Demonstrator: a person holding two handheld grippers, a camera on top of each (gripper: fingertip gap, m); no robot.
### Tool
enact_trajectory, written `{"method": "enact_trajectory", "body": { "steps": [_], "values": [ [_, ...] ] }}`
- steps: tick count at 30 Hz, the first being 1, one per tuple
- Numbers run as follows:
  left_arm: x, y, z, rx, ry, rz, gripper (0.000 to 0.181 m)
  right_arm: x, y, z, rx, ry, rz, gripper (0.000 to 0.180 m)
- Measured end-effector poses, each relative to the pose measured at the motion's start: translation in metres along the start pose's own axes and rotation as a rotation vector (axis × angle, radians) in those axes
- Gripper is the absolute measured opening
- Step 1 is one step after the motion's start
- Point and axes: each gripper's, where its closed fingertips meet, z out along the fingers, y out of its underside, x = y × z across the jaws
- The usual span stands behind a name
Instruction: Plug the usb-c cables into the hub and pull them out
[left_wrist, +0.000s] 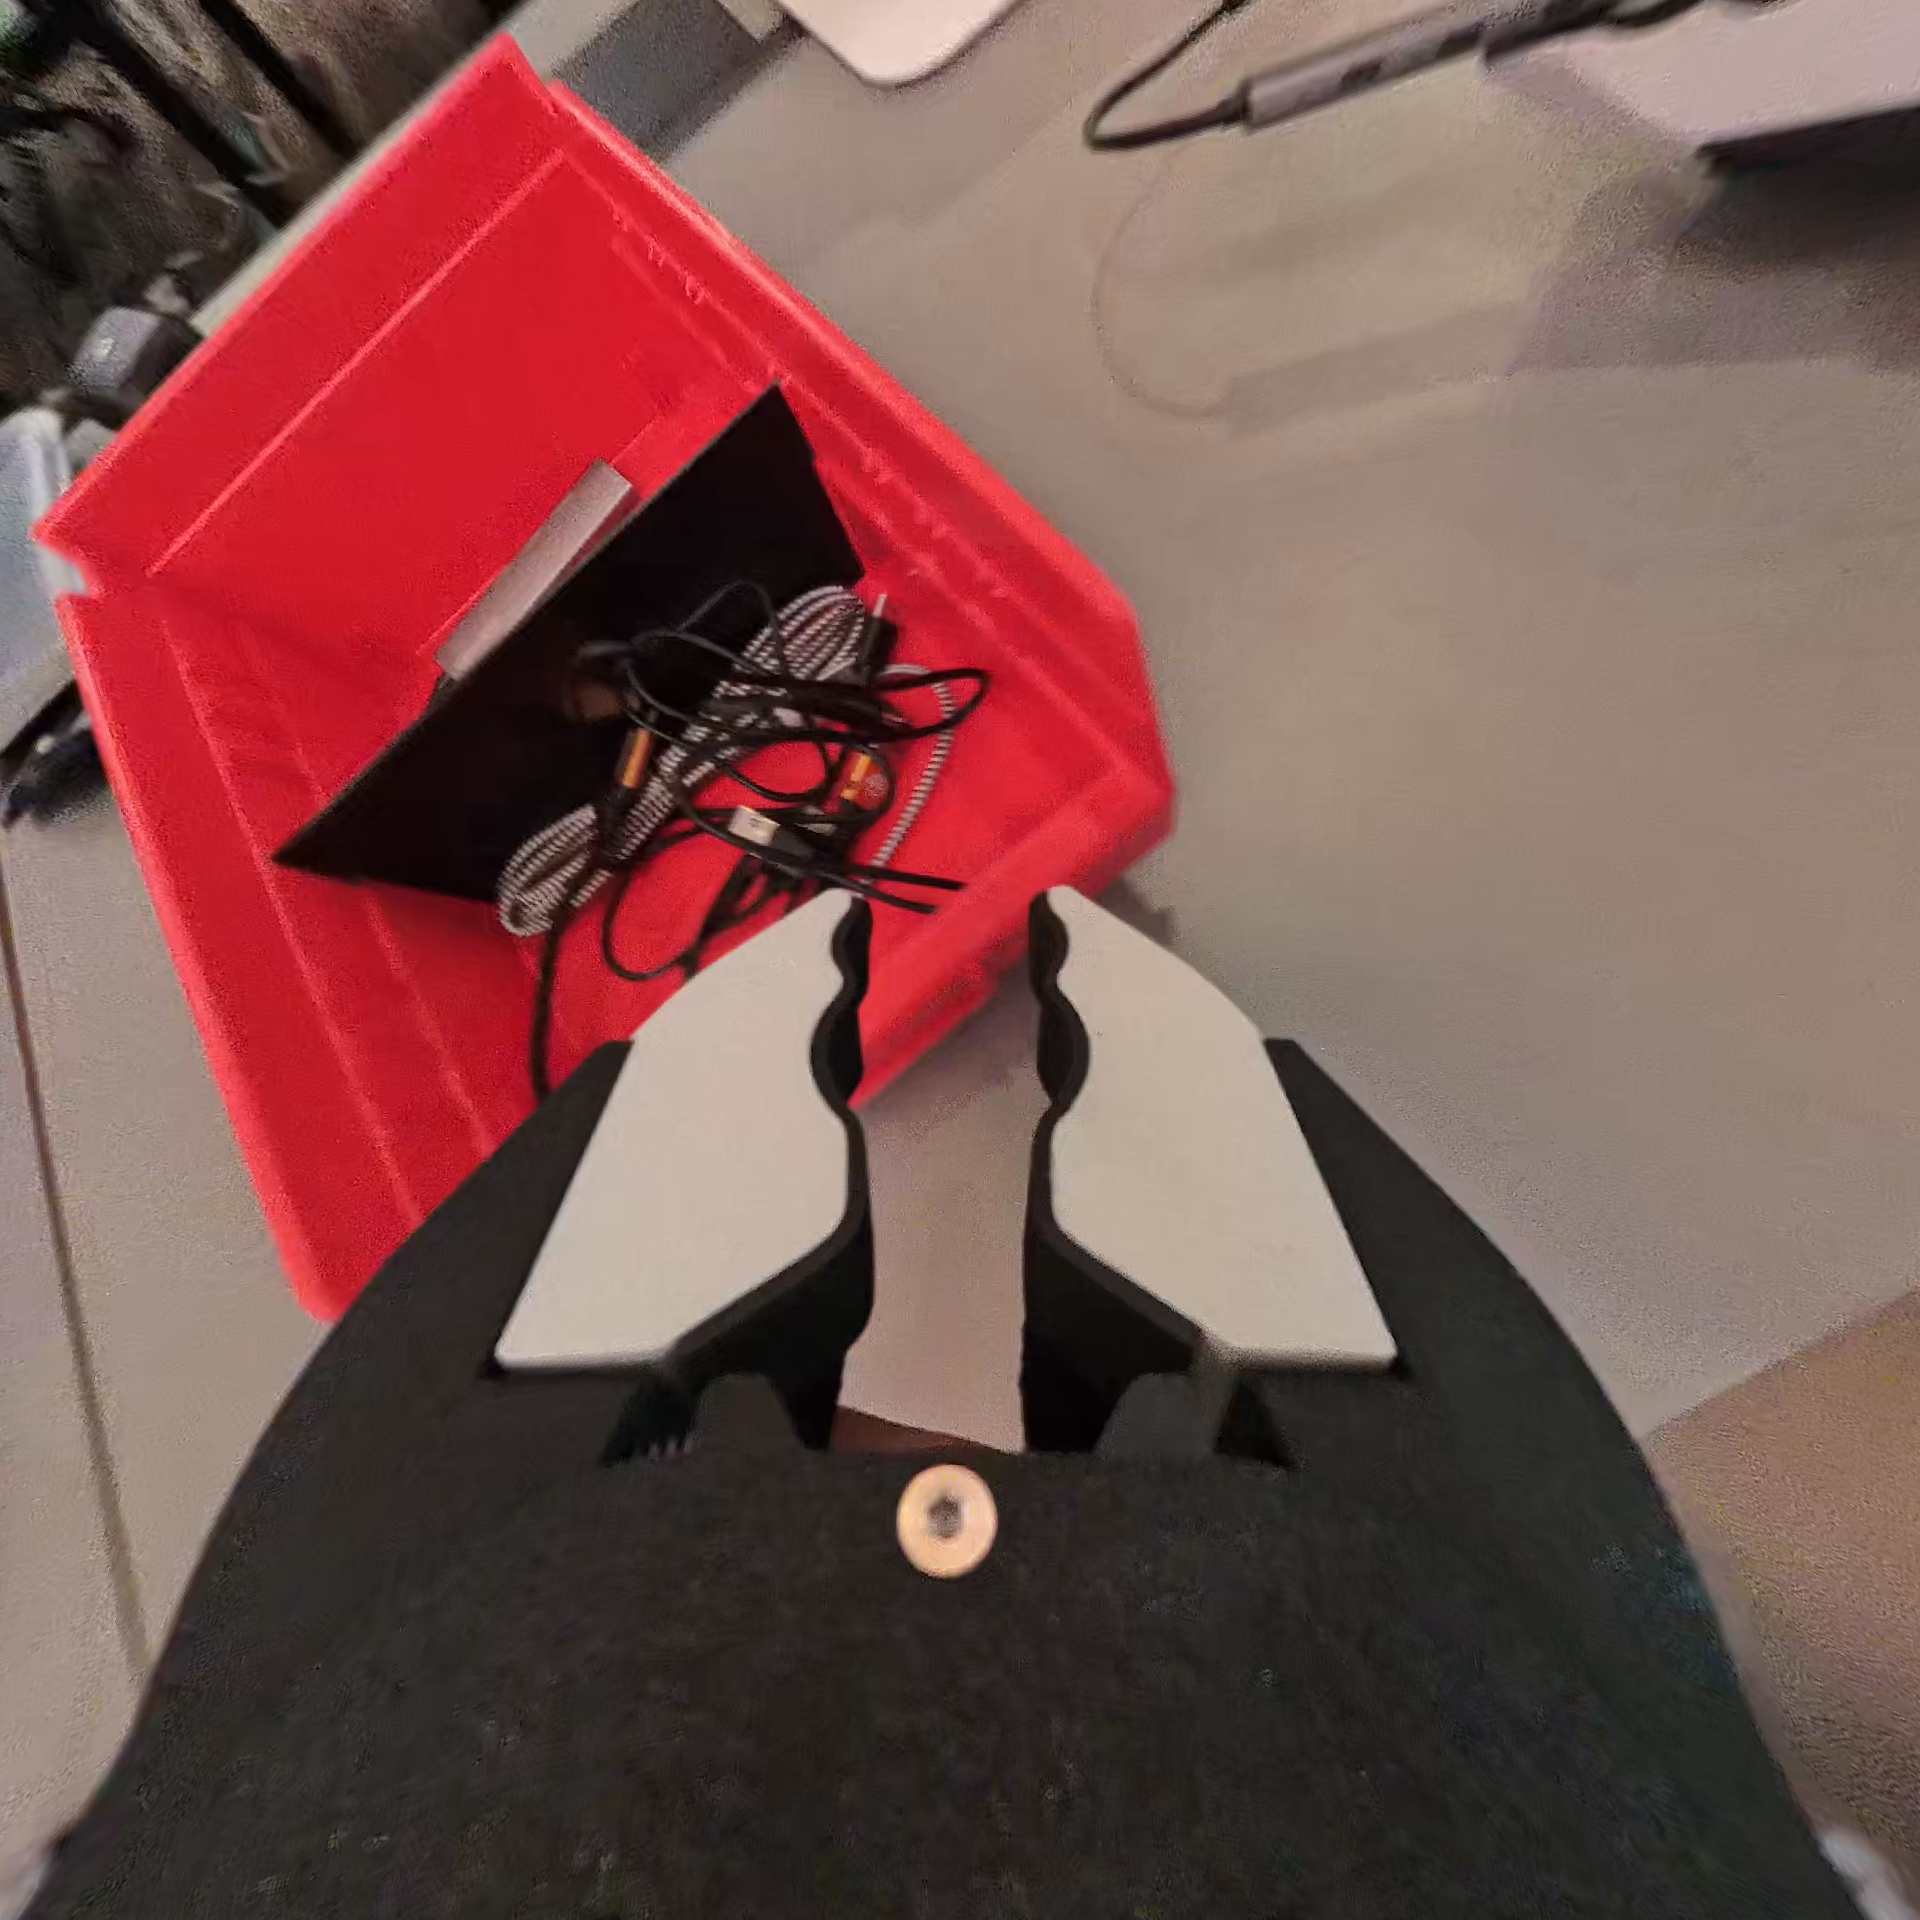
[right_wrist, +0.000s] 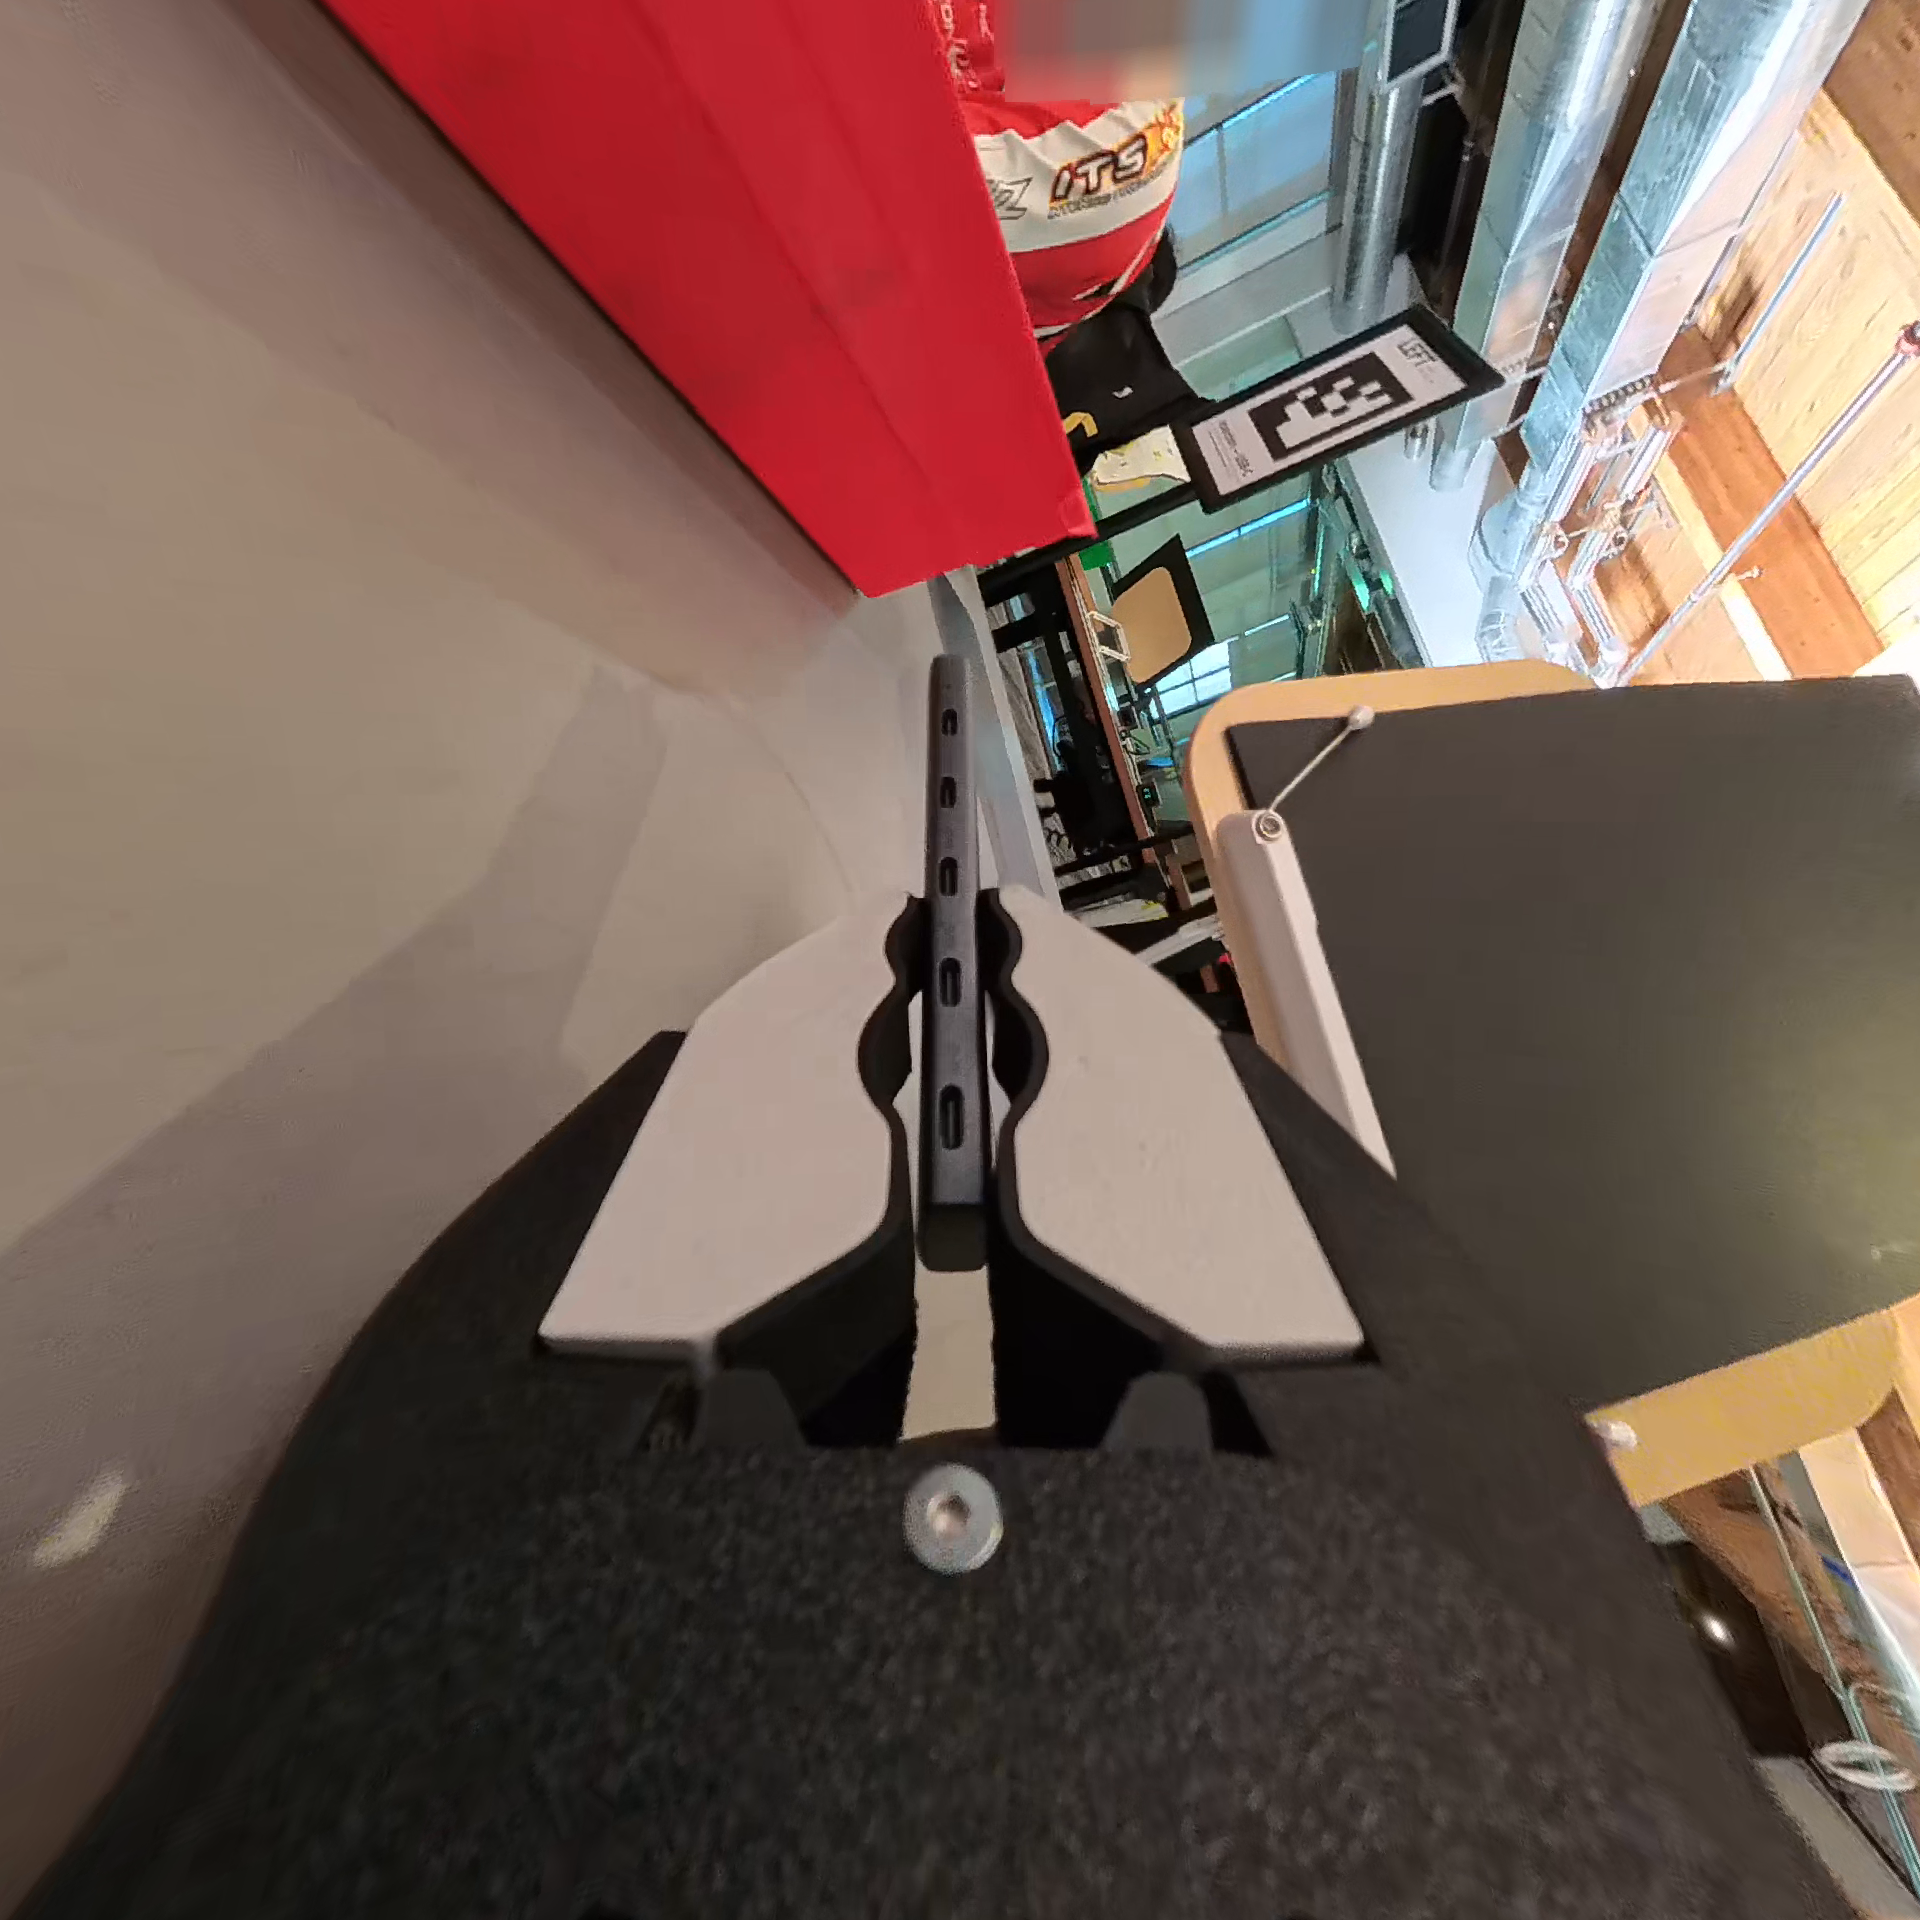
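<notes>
Clamped edge-on in my right gripper (right_wrist: 951, 935), the hub (right_wrist: 954, 997) shows empty ports. My left gripper (left_wrist: 945, 925) hovers apart, empty, near the red bin (left_wrist: 343, 416) holding tangled cables (left_wrist: 748, 748). No plugging done yet.

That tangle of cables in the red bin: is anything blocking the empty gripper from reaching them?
Nothing visible blocks it. The open left gripper hovers over the near wall of the red plastic bin. The black and braided cables lie uncovered in the open-topped bin. A black angled panel sits beside them, not over them.
</notes>
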Motion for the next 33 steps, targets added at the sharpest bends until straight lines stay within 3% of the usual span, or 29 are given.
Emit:
{"method": "enact_trajectory", "body": {
  "steps": [8, 10, 14, 22, 30, 33],
  "values": [
    [-0.078, 0.060, 0.081, -0.563, 0.110, 0.132, 0.033, 0.013, 0.009, 0.001, -0.010, 0.017, 0.106, 0.009],
    [-0.077, 0.069, 0.089, -0.620, 0.147, 0.145, 0.007, 0.014, 0.009, 0.001, -0.012, 0.018, 0.115, 0.009],
    [-0.079, 0.062, 0.078, -0.616, 0.102, 0.177, 0.003, 0.014, 0.009, 0.000, -0.007, 0.014, 0.125, 0.009],
    [-0.136, 0.007, -0.008, -0.469, -0.182, 0.168, 0.002, 0.023, 0.013, -0.001, -0.002, 0.027, 0.195, 0.009],
    [-0.189, -0.131, -0.144, 0.080, -0.706, 0.138, 0.002, 0.027, 0.015, -0.003, -0.003, 0.046, 0.216, 0.009],
    [-0.167, -0.176, -0.189, 0.281, -0.723, 0.124, 0.002, 0.029, 0.015, -0.005, 0.002, 0.054, 0.233, 0.009]
  ]
}}
